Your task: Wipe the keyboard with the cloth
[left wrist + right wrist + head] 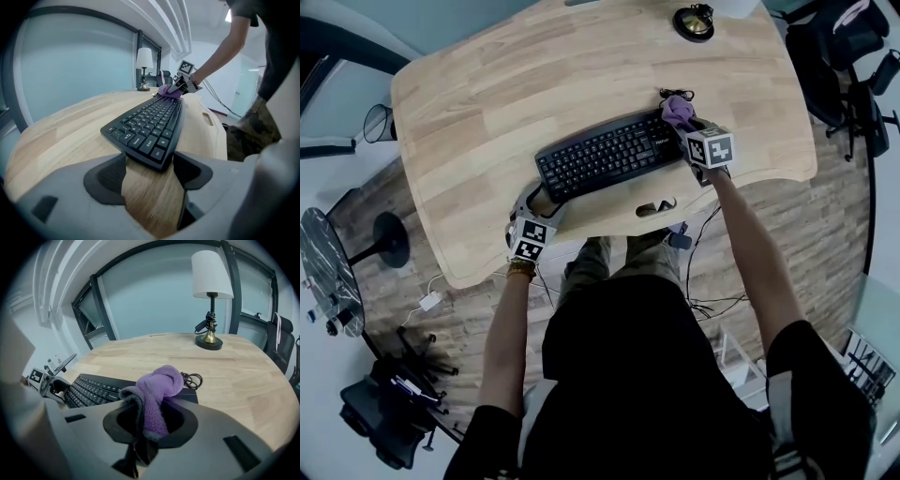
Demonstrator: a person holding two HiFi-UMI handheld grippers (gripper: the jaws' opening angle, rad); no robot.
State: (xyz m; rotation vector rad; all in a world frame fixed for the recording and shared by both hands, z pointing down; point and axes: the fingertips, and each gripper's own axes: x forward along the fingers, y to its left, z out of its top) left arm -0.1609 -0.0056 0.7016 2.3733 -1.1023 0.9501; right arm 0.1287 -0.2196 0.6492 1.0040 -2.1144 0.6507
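Observation:
A black keyboard (600, 155) lies slanted on the wooden desk (478, 103). My right gripper (692, 131) is shut on a purple cloth (678, 111), which rests on the keyboard's right end. In the right gripper view the cloth (159, 385) bulges out from between the jaws of the right gripper (150, 416) above the keyboard (91, 390). My left gripper (534, 214) is at the keyboard's left front corner. In the left gripper view the left gripper (150, 169) stands open, and the keyboard (150, 126) has its corner between the two jaw tips.
A table lamp (211, 296) stands at the desk's far edge, its base (694, 22) showing in the head view. A coiled cable (191, 379) lies just behind the keyboard's right end. Office chairs (848, 56) stand to the desk's right. The person's legs are at the desk's front edge.

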